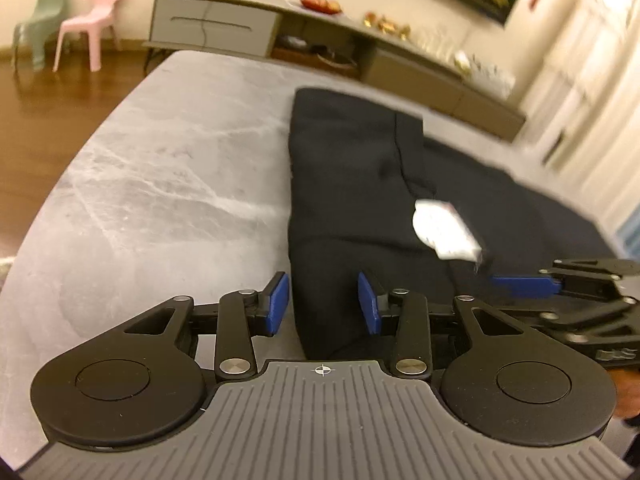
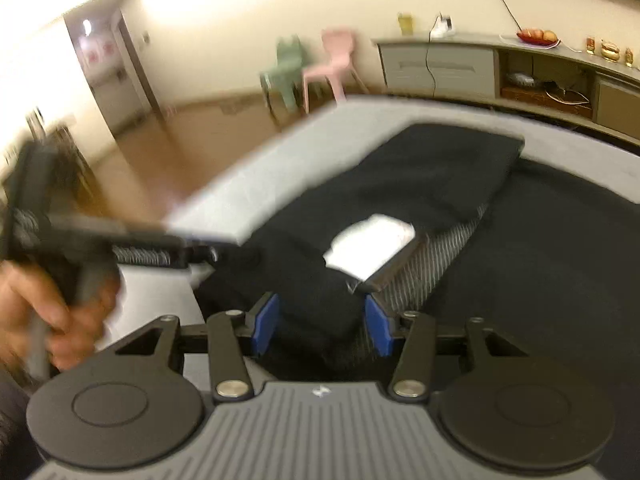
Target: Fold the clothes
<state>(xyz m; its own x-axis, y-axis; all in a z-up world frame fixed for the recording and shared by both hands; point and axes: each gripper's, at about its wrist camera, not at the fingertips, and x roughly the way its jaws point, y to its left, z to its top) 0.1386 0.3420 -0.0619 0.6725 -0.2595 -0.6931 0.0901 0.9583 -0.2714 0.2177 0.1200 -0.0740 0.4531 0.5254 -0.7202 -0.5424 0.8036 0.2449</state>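
Note:
A black garment (image 1: 360,184) lies partly folded on a grey marbled table (image 1: 168,168), with a white label (image 1: 444,228) showing on top. My left gripper (image 1: 323,304) is open, its blue pads astride the garment's near left edge. My right gripper (image 2: 322,324) is open over the garment's (image 2: 400,184) near fold, just short of the white label (image 2: 370,246). The right gripper also shows at the right of the left wrist view (image 1: 568,292). The left gripper, held in a hand, shows blurred at the left of the right wrist view (image 2: 80,240).
A long grey sideboard (image 1: 248,20) with fruit and ornaments runs along the far wall. A pink chair (image 1: 94,20) and a green chair (image 1: 40,24) stand on the wooden floor beyond the table's left edge. Curtains (image 1: 592,92) hang at the right.

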